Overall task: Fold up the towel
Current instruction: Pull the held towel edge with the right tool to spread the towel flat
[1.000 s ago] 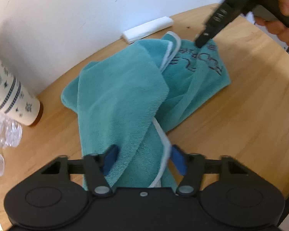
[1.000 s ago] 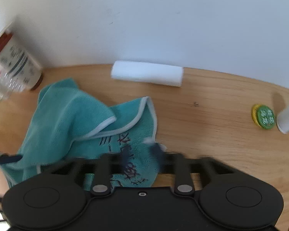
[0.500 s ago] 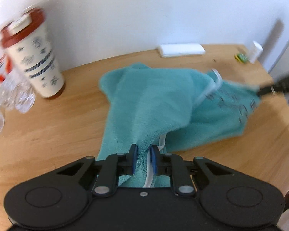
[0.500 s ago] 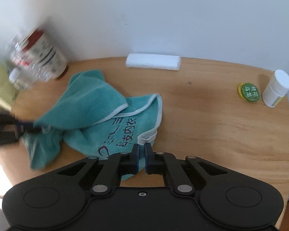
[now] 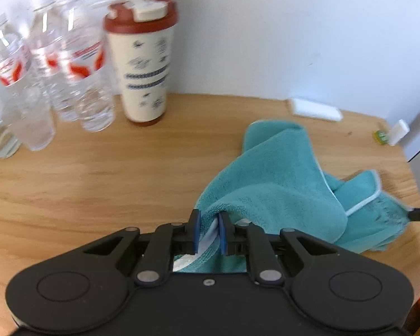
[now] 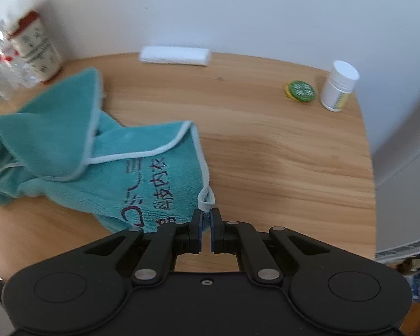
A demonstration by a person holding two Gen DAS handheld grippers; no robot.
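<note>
A teal towel (image 5: 280,179) with pale piping and dark embroidered writing lies bunched on the wooden table (image 5: 98,184). My left gripper (image 5: 209,216) is shut on one piped corner of it, and the cloth stretches away to the right. In the right wrist view the same towel (image 6: 70,145) spreads to the left. My right gripper (image 6: 205,214) is shut on the corner beside the small white hanging loop (image 6: 205,197). The right gripper's tip (image 5: 418,213) shows at the far right of the left wrist view, holding the towel's other end.
Three clear water bottles (image 5: 56,64) and a cream tumbler with a red lid (image 5: 144,58) stand at the back left by the wall. A white folded cloth (image 6: 175,56), a green round tin (image 6: 301,90) and a white pill bottle (image 6: 338,85) sit toward the back right.
Both grippers closed on towel corners and drew apart, left toward the bottles, right toward the table's right side. The towel is pulled out between them, less crumpled than before.
</note>
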